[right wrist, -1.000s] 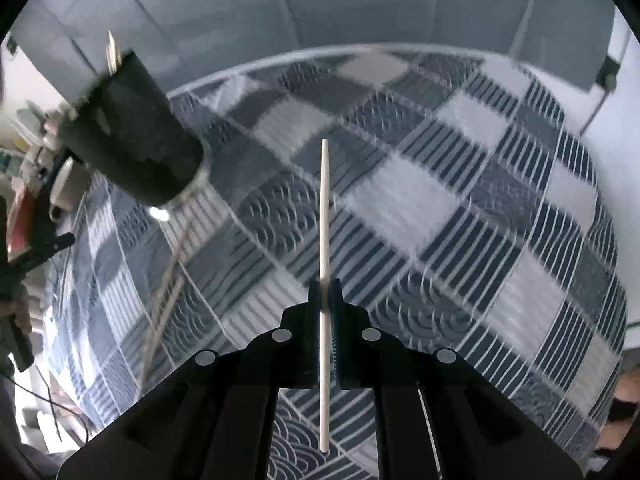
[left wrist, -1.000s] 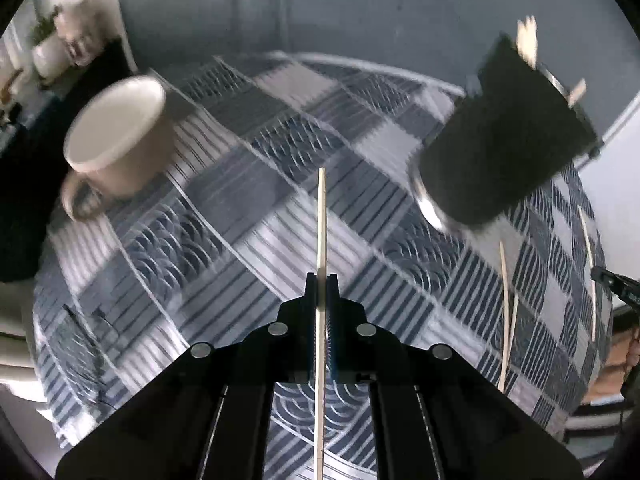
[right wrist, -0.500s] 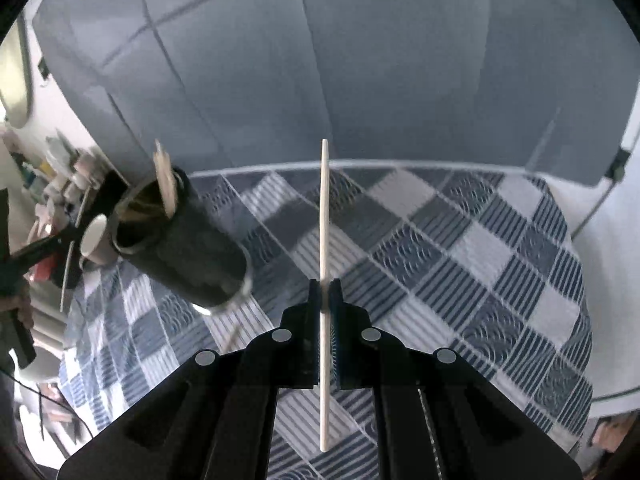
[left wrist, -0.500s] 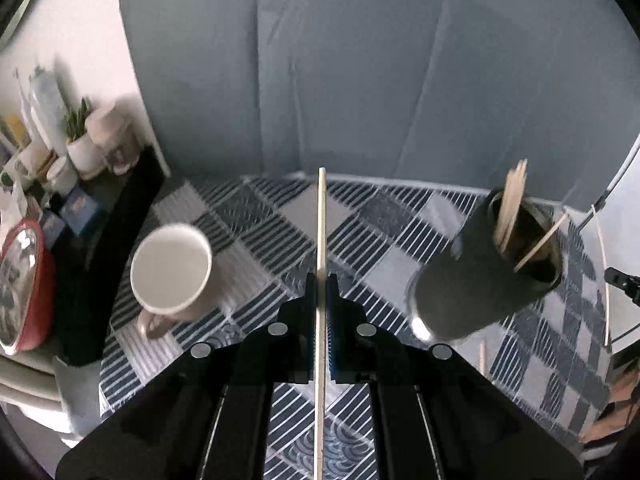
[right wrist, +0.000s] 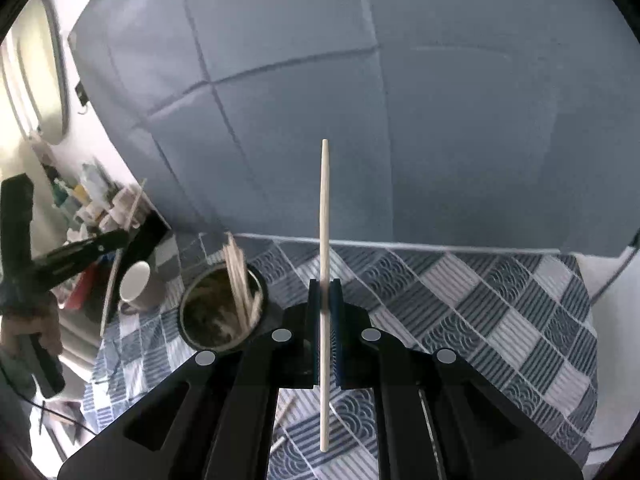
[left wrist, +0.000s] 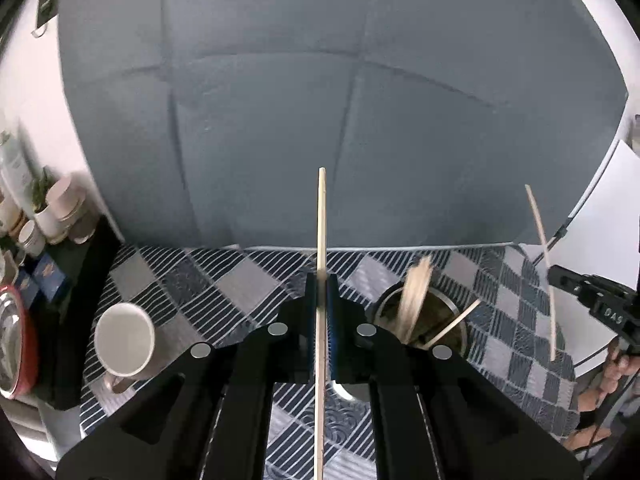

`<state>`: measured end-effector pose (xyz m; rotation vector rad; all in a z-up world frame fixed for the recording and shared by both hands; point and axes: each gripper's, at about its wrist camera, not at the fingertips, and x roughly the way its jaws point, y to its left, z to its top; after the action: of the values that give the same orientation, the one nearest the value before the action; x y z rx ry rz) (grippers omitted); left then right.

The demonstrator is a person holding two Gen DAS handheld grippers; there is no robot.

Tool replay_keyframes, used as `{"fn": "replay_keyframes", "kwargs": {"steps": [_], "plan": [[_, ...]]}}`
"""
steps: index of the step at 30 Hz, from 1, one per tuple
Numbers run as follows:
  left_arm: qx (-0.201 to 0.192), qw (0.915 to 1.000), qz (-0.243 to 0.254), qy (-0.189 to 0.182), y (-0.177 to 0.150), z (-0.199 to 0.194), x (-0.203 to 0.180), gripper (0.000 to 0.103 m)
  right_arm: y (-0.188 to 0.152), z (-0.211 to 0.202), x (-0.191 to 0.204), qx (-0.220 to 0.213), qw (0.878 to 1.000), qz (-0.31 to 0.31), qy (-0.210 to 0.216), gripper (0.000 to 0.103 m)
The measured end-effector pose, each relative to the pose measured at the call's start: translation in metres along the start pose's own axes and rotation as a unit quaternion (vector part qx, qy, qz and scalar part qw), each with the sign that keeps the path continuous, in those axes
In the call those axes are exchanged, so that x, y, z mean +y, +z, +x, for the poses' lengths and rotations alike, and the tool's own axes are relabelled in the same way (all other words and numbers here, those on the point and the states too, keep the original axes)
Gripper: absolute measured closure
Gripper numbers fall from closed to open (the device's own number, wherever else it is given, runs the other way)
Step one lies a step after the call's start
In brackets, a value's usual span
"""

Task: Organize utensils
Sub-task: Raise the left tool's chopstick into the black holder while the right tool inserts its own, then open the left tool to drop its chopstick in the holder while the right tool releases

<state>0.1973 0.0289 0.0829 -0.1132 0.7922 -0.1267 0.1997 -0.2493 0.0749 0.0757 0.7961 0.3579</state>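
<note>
My left gripper (left wrist: 321, 286) is shut on a wooden chopstick (left wrist: 321, 220) that stands upright between its fingers. My right gripper (right wrist: 325, 292) is shut on a second chopstick (right wrist: 324, 208), also upright. A dark cylindrical holder (left wrist: 422, 326) with several chopsticks in it stands on the checked tablecloth, just right of and below my left gripper. In the right wrist view the holder (right wrist: 222, 308) is left of my right gripper. Both grippers are raised above the table. The right gripper (left wrist: 592, 300) with its chopstick also shows at the right edge of the left wrist view.
A white mug (left wrist: 126, 340) stands on the cloth (left wrist: 248, 280) at the left; it also shows in the right wrist view (right wrist: 138, 284). A loose chopstick (right wrist: 286, 412) lies on the cloth below my right gripper. A shelf with jars (left wrist: 40, 216) is at the far left. A grey backdrop (left wrist: 320, 100) rises behind the table.
Both grippers have risen and tilted up, each still holding its chopstick. The holder now appears lower in both views, with its open top showing.
</note>
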Motion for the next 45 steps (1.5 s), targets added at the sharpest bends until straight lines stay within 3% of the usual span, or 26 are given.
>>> {"fn": "replay_keyframes", "kwargs": {"steps": [8, 18, 23, 28, 34, 45], "plan": [[-0.010, 0.9996, -0.004, -0.028, 0.021, 0.016, -0.021, 0.098, 0.029, 0.012, 0.019, -0.024, 0.999, -0.013, 0.030, 0.098], [-0.053, 0.9945, -0.025, -0.086, 0.027, 0.039, -0.036, 0.098, 0.033, 0.038, 0.048, -0.076, 0.989, -0.039, 0.119, 0.098], [-0.109, 0.9876, -0.028, -0.109, 0.017, 0.041, -0.038, 0.098, 0.025, 0.049, 0.053, -0.112, 0.982, -0.027, 0.150, 0.098], [-0.147, 0.9816, -0.011, -0.120, 0.000, 0.047, -0.046, 0.098, 0.008, 0.061, 0.055, -0.141, 0.978, -0.016, 0.152, 0.098], [-0.130, 0.9848, 0.005, -0.115, -0.022, 0.059, -0.046, 0.098, -0.014, 0.075, 0.051, -0.115, 0.982, -0.006, 0.152, 0.098], [-0.118, 0.9889, 0.015, -0.088, -0.036, 0.054, -0.037, 0.096, -0.043, 0.074, 0.054, -0.109, 0.985, -0.017, 0.136, 0.097]]}}
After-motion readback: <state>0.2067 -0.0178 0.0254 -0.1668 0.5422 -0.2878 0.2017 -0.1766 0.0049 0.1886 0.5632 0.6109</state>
